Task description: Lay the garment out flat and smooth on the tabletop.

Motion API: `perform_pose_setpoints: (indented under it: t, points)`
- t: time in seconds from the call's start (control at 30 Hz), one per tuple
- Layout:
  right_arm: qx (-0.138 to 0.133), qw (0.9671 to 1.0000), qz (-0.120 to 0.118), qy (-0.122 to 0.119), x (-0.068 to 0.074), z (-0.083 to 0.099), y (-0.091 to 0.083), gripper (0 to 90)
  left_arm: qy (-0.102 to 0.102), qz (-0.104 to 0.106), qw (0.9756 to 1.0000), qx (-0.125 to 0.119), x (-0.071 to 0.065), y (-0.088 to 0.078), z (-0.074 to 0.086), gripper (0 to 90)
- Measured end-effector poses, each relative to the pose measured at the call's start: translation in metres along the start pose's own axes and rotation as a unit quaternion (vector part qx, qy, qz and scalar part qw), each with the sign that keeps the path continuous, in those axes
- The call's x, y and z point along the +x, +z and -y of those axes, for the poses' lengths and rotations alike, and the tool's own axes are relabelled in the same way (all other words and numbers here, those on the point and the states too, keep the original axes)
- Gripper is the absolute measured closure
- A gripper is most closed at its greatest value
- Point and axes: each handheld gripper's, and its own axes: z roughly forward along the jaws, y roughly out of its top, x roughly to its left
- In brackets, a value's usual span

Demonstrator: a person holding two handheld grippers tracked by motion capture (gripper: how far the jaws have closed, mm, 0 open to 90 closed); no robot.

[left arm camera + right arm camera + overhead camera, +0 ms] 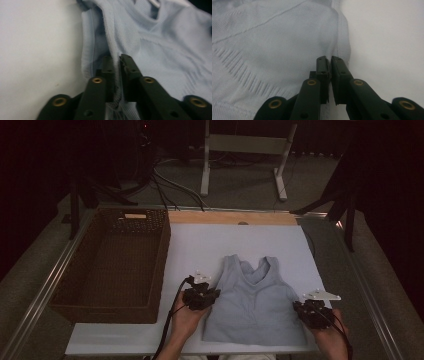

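Observation:
A pale blue sleeveless knit top [255, 300] lies flat on the white board [200, 242], neckline away from me. My left gripper [207, 296] is at its left side edge. In the left gripper view, that gripper [117, 60] is shut on the ribbed armhole seam of the top [160, 45], with a ridge of fabric pinched between the jaws. My right gripper [306, 309] is at the top's right side edge. In the right gripper view, that gripper [329, 60] is shut on the hem edge of the top [274, 42], its jaws nearly touching.
A dark wicker basket [162, 260] stands on the left, against the board's edge. A wooden strip [232, 217] runs along the board's far side. Bare white board lies beyond the top. Cables and a white stand [205, 165] are on the floor behind the table.

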Motion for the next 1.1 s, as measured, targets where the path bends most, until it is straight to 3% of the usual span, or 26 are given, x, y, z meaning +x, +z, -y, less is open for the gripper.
perform_pose_setpoints:
  t: [0.03,0.13,0.17,0.3,0.43,0.57,0.7,0.77,0.9,1.03,1.1]
  points:
    - [0.0,1.0,-0.001,0.001,0.0,0.0,0.0,84.9,-0.001,-0.004,1.0,-0.007,0.002,-0.001,-0.001,62.4]
    - [-0.001,1.0,-0.001,0.001,-0.001,0.0,0.0,84.6,-0.013,-0.012,0.9995,-0.027,0.007,-0.003,-0.004,58.9]
    - [-0.003,1.0,-0.002,0.002,-0.001,0.0,-0.001,84.6,-0.013,-0.019,0.9993,-0.03,0.008,-0.004,-0.005,50.7]
    - [-0.005,1.0,-0.001,0.001,-0.001,0.0,-0.001,84.6,-0.033,-0.033,0.998,-0.042,0.017,-0.006,-0.01,50.7]
    - [-0.006,1.0,-0.003,0.001,-0.001,0.001,-0.001,84.6,-0.041,-0.049,0.9975,-0.03,0.023,-0.001,-0.011,53.8]
    - [-0.008,1.0,-0.004,-0.001,-0.001,0.001,-0.001,84.6,-0.037,-0.058,0.9976,-0.007,0.025,0.008,-0.009,55.0]
    - [-0.009,0.9999,-0.004,-0.002,-0.001,0.001,-0.002,84.6,-0.034,-0.047,0.9983,0.0,0.024,0.009,-0.009,54.7]
    - [-0.011,0.9999,-0.003,-0.003,0.0,0.001,-0.002,84.6,-0.031,-0.035,0.9988,0.015,0.022,0.013,-0.009,54.7]
    - [-0.011,0.9999,-0.002,-0.005,0.0,0.001,-0.002,84.6,-0.048,-0.029,0.9981,0.026,0.025,0.016,-0.009,58.6]
    - [-0.012,0.9999,-0.004,-0.006,0.0,0.001,-0.002,84.6,-0.056,-0.013,0.9974,0.042,0.025,0.021,-0.009,68.8]
    - [-0.012,0.9999,-0.004,-0.007,0.0,0.001,-0.002,84.6,-0.048,-0.012,0.9976,0.048,0.022,0.023,-0.009,75.9]
